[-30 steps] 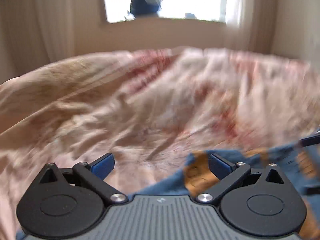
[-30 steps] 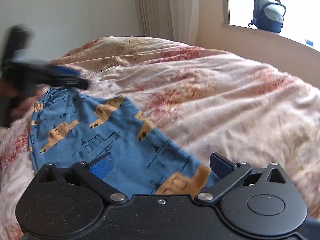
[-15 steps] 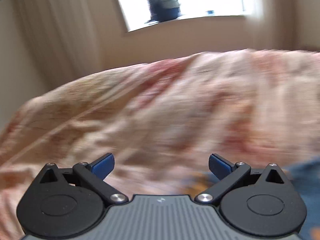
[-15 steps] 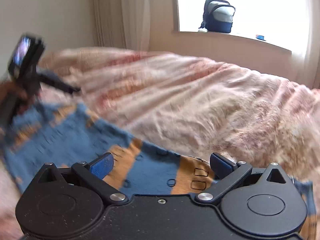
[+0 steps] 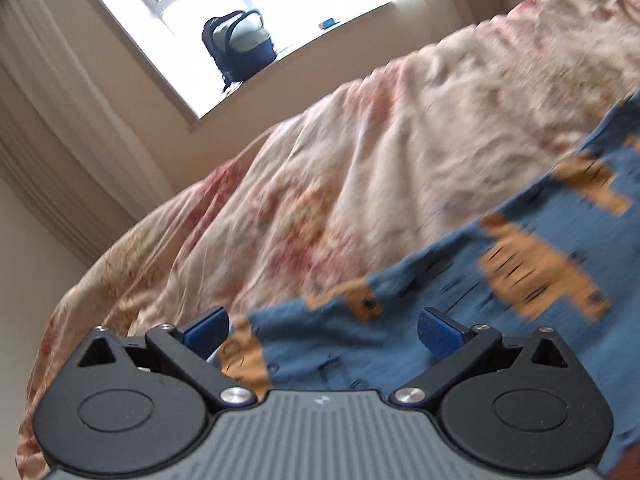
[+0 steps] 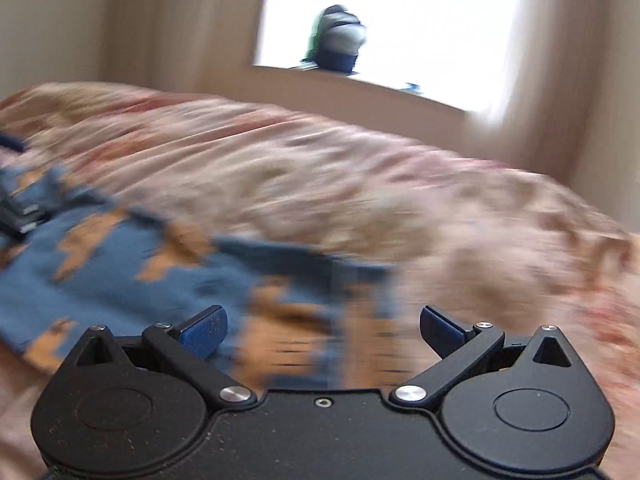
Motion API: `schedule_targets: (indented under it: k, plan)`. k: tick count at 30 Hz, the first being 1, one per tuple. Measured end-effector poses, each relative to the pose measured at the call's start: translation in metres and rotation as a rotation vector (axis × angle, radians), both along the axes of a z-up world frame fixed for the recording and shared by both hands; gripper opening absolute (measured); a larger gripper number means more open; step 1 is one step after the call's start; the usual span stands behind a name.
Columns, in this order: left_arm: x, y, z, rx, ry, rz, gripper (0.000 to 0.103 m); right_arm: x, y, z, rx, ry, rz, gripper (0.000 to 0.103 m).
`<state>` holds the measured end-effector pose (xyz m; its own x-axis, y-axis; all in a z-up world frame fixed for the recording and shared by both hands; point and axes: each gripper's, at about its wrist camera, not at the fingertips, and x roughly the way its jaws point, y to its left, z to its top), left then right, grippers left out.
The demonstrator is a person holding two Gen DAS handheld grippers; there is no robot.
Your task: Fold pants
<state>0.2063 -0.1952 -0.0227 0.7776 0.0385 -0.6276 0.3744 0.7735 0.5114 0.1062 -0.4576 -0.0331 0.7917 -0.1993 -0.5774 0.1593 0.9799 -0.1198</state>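
Blue pants (image 5: pixel 460 288) printed with orange vehicles lie flat on the bed. In the left wrist view they fill the lower right, and an edge of them runs between the blue pads of my left gripper (image 5: pixel 323 330), which is open and tilted. In the right wrist view the pants (image 6: pixel 132 264) stretch from the left edge to the middle, blurred. My right gripper (image 6: pixel 323 328) stands open over one end of them. Neither gripper holds the cloth. The other gripper (image 6: pixel 16 216) shows as a dark blur at the far left of the right wrist view.
A pink and beige floral bedspread (image 5: pixel 360 152) covers the bed (image 6: pixel 440 200). A dark backpack (image 5: pixel 240 48) sits on the windowsill, also seen as a blurred backpack (image 6: pixel 340 44) in the right wrist view. Curtains (image 5: pixel 52 128) hang beside the window.
Both cameras have swung. The left gripper has tilted and come over the pants, which now fill its lower right. The right gripper has slid toward the pants' end. Both remain open.
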Motion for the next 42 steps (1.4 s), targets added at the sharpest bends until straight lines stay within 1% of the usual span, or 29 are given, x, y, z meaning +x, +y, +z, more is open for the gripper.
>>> schedule_targets:
  k: [4, 6, 8, 11, 13, 19, 22, 26, 29, 32, 36, 42]
  plan:
    - [-0.009, -0.030, 0.013, -0.018, 0.006, -0.069, 0.103, -0.026, -0.042, 0.000, 0.178, -0.046, -0.153, 0.102]
    - [-0.012, -0.047, 0.016, -0.031, 0.017, -0.102, 0.103, -0.037, -0.052, -0.005, 0.257, -0.047, -0.179, 0.102]
    - [-0.015, -0.063, 0.018, -0.043, 0.029, -0.142, 0.103, -0.048, -0.056, -0.010, 0.295, -0.032, -0.172, 0.102]
    - [-0.019, -0.088, 0.020, -0.062, 0.023, -0.188, 0.103, -0.061, -0.055, -0.010, 0.313, -0.035, -0.146, 0.102]
    - [-0.022, -0.100, 0.020, -0.074, 0.023, -0.199, 0.103, -0.064, -0.053, -0.010, 0.334, -0.036, -0.119, 0.102]
    - [-0.024, -0.127, 0.018, -0.121, 0.074, -0.223, 0.103, -0.070, -0.045, -0.011, 0.368, -0.039, -0.060, 0.102]
    - [-0.024, -0.136, 0.016, -0.137, 0.090, -0.218, 0.103, -0.069, -0.040, -0.013, 0.374, -0.044, -0.031, 0.102]
    - [-0.016, -0.151, 0.016, -0.210, 0.156, -0.200, 0.103, -0.063, -0.035, -0.018, 0.418, -0.036, -0.002, 0.102]
    - [-0.010, -0.168, 0.013, -0.260, 0.204, -0.212, 0.103, -0.061, -0.031, -0.021, 0.438, -0.027, -0.012, 0.102]
    - [-0.003, -0.189, 0.002, -0.234, 0.235, -0.211, 0.103, -0.064, -0.031, -0.023, 0.466, -0.029, -0.052, 0.103]
    - [0.003, -0.203, -0.013, -0.201, 0.282, -0.189, 0.103, -0.071, -0.034, -0.024, 0.515, -0.044, -0.076, 0.102]
    - [0.008, -0.198, -0.015, -0.238, 0.321, -0.162, 0.103, -0.076, -0.031, -0.025, 0.503, -0.045, -0.078, 0.103]
